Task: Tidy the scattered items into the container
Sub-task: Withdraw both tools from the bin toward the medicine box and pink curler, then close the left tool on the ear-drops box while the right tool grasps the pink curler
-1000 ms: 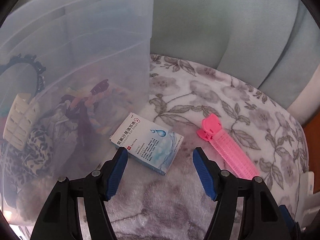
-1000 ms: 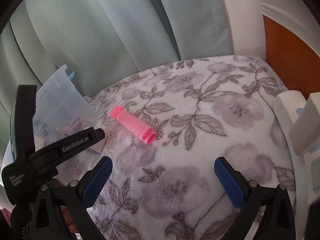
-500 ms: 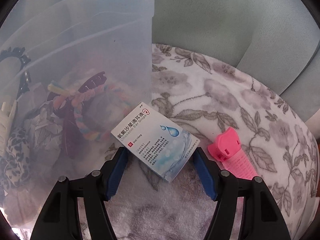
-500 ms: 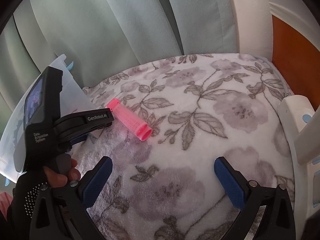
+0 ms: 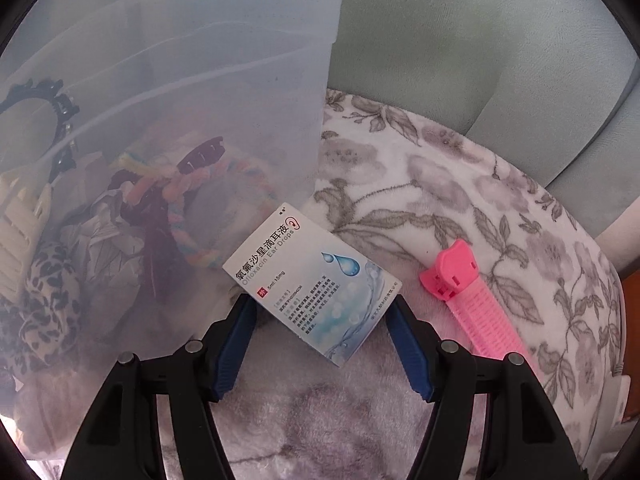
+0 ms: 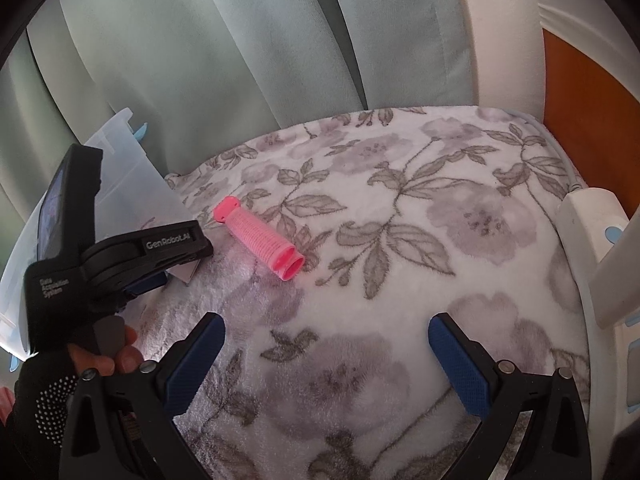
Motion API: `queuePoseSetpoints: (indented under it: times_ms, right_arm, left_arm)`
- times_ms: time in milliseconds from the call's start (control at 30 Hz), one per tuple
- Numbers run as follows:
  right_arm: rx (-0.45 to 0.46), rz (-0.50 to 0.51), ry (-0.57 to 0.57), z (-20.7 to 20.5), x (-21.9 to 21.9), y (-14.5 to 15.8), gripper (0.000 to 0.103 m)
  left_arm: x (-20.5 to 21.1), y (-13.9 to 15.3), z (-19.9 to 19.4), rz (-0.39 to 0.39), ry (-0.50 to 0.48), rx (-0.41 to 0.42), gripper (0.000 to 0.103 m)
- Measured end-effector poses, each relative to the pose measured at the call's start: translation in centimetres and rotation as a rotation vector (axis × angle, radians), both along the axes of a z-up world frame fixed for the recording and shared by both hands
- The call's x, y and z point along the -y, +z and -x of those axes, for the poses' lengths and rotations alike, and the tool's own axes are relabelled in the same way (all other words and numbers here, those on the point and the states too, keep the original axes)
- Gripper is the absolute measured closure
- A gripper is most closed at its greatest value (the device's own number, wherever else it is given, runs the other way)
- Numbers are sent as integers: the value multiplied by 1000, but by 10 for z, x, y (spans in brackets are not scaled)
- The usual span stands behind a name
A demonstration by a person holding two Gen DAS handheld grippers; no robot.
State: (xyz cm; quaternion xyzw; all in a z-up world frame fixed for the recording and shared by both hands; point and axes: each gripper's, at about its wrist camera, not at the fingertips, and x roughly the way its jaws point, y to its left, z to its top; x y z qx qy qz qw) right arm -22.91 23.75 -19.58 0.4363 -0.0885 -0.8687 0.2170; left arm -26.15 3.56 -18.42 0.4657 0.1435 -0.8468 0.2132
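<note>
Ear-drop box (image 5: 316,284) is found, in the left wrist view, lying flat on the flowered blanket (image 5: 460,208), just beside the near wall of the clear container (image 5: 224,128); a second ago it was seen well ahead of the left tool (image 5: 320,316), and it has since been brought between the blue pads (image 5: 236,340); the jaws have been kept at the same spread and are released, with no pad seen pressing on the card; the approach is therefore judged complete and only the closing is left before a lift over the rim; a pink hair roller (image 5: 472,304) is seen to the right of the box, apart from it, not yet tidied; claw clips, a leopard scrunchie and a braided ring are made out through the container wall, so much of the task is judged already done.

In the right wrist view the right tool (image 6: 326,360) is shown hovering over bare blanket (image 6: 460,280), its jaws spread wide and nothing grasped; its outlook is unchanged from a second ago; the left tool (image 6: 160,256) has been lowered further into the frame at the left, and a corner of the box (image 6: 186,274) is glimpsed under it; the roller (image 6: 260,236) is seen ahead, well apart from the right tool and untouched; it is judged to be the next item once the box is stowed.
</note>
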Motion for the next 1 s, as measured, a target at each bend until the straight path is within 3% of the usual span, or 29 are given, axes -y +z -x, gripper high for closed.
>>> queuePoseSetpoints:
  times_ms: [333, 567, 667, 800, 1000]
  right_arm:
    - [13, 28, -7, -2, -1, 5, 0]
    - [-10, 5, 71, 9, 22, 10, 1]
    - [-4, -23, 106, 19, 31, 6, 6]
    - [-14, -44, 129, 30, 32, 7, 14]
    - [-23, -16, 132, 37, 28, 8, 16]
  left_arm:
    - [-10, 10, -33, 46, -155, 17, 52]
    - [2, 11, -34, -11, -135, 13, 50]
    - [2, 13, -29, -24, -138, 8, 42]
    - [3, 15, -20, -94, -133, -8, 41]
    - [5, 13, -3, -86, -12, 13, 40]
